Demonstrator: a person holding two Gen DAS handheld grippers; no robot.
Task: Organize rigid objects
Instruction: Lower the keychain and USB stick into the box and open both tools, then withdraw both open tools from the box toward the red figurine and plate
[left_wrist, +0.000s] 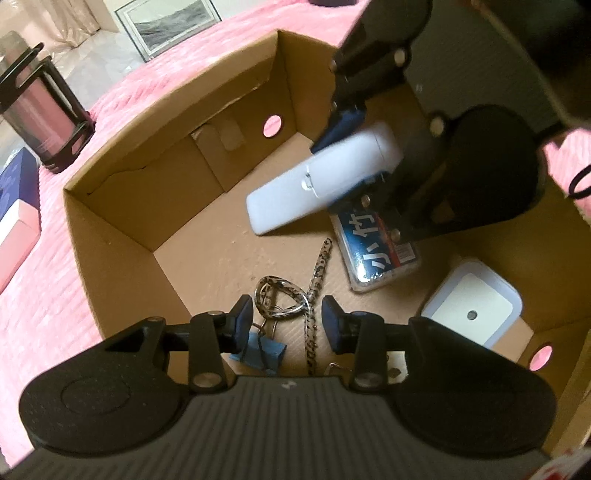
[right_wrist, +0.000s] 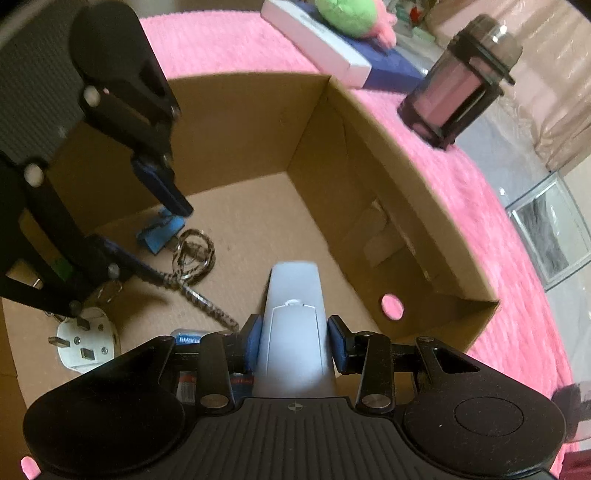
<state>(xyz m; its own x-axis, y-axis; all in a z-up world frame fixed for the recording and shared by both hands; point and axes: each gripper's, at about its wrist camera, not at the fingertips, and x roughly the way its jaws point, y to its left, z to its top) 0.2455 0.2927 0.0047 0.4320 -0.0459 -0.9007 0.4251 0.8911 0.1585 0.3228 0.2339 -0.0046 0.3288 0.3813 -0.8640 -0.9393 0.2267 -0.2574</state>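
- The right tool (right_wrist: 294, 341) is over the open brown cardboard box (right_wrist: 373, 192); the long pale grey plastic case (right_wrist: 291, 325) lies between its pads, left pad touching, a gap at the right, so a firm grip cannot be told.
- The left tool (left_wrist: 287, 320) hangs released, nothing between its pads.
- Just below the left tool lie a blue binder clip (left_wrist: 260, 353) and a leopard-patterned cord (left_wrist: 314, 280).
- A blue printed packet (left_wrist: 376, 251) lies under the right tool.
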